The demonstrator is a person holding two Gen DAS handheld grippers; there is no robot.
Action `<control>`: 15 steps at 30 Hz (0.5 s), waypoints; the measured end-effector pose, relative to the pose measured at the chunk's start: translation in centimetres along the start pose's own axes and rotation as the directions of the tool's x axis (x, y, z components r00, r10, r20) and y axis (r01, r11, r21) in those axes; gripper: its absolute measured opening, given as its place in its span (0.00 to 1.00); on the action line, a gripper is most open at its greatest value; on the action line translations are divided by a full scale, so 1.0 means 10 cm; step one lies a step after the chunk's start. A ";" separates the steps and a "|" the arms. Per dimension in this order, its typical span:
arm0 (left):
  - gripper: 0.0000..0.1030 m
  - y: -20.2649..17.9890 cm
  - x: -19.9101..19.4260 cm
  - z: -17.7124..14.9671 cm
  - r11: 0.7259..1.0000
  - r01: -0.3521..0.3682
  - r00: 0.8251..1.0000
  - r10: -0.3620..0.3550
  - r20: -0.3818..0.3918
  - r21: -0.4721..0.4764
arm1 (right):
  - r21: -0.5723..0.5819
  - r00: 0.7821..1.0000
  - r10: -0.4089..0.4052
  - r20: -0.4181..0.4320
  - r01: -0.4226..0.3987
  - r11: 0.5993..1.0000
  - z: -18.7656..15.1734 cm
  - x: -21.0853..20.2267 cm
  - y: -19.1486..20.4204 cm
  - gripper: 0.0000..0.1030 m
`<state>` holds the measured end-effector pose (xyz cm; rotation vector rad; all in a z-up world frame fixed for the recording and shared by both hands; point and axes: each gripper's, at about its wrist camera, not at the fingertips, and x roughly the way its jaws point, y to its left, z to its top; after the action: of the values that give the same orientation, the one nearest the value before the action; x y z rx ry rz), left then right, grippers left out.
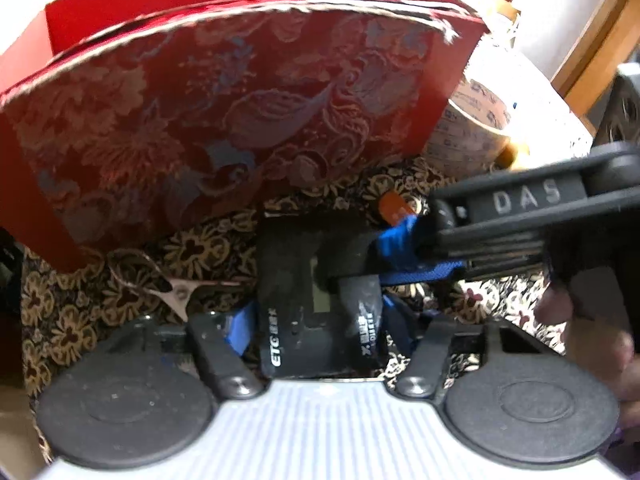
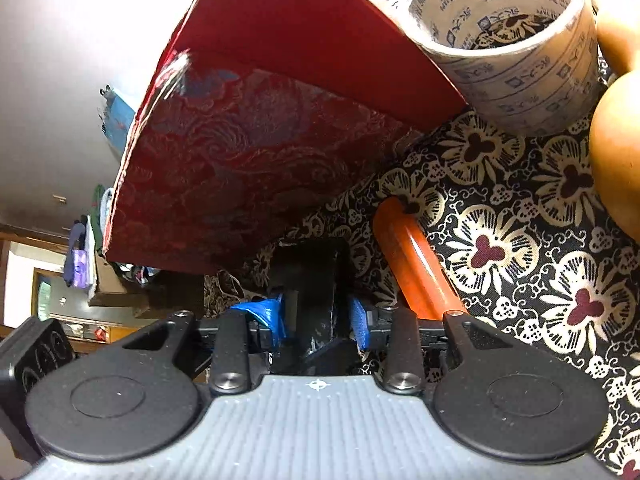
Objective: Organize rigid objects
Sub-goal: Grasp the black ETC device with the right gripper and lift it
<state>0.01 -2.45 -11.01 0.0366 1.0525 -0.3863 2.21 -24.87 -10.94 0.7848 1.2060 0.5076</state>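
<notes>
A black ETC device [image 1: 298,312] lies between the blue-padded fingers of my left gripper [image 1: 316,320], which is shut on it, just above the flowered cloth. My right gripper [image 1: 404,252] reaches in from the right and its blue pads close on the same device's far end. In the right wrist view the black device [image 2: 310,280] sits between the right gripper's pads [image 2: 318,318]. A red brocade box [image 1: 224,112] stands open just behind; it also shows in the right wrist view [image 2: 248,152].
A tape roll [image 2: 508,40] stands on the flowered cloth [image 2: 520,220] beside the box. An orange cylinder [image 2: 416,264] lies next to the device. A tan gourd-like object [image 2: 616,152] is at the right. Small scissors [image 1: 160,280] lie on the cloth at left.
</notes>
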 end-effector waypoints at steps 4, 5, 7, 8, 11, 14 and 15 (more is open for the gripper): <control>0.61 0.21 -0.02 0.05 0.985 0.122 0.992 -0.124 -0.008 -0.122 | 0.017 1.000 0.027 -0.015 -0.027 0.999 0.01 0.00 -0.05 0.18; 0.61 0.26 -0.02 0.05 0.978 0.147 0.989 -0.149 -0.006 -0.148 | 0.030 0.999 0.035 -0.019 -0.035 0.999 0.02 -0.01 -0.08 0.18; 0.61 0.33 -0.01 0.05 0.962 0.194 0.980 -0.199 -0.004 -0.192 | 0.057 0.998 0.053 -0.033 -0.051 0.997 0.02 -0.01 -0.12 0.18; 0.61 0.35 0.00 0.05 0.954 0.216 0.975 -0.222 -0.004 -0.209 | 0.067 0.998 0.058 -0.033 -0.056 0.996 0.02 -0.02 -0.14 0.19; 0.61 0.32 -0.08 0.04 0.948 0.238 0.970 -0.243 0.001 -0.210 | 0.060 0.996 0.072 -0.044 -0.069 0.996 0.03 -0.07 -0.13 0.20; 0.61 0.27 -0.23 0.06 0.951 0.253 0.967 -0.253 0.021 -0.178 | 0.019 0.996 0.085 -0.037 -0.084 0.996 0.03 -0.17 -0.05 0.16; 0.61 0.26 -0.28 0.08 0.952 0.259 0.966 -0.258 0.030 -0.166 | 0.003 0.995 0.091 -0.027 -0.091 0.996 0.02 -0.22 0.01 0.15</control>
<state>0.33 0.64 -8.61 -0.2568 1.0825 -0.5320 1.79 -26.45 -9.49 0.8394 1.1992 0.5942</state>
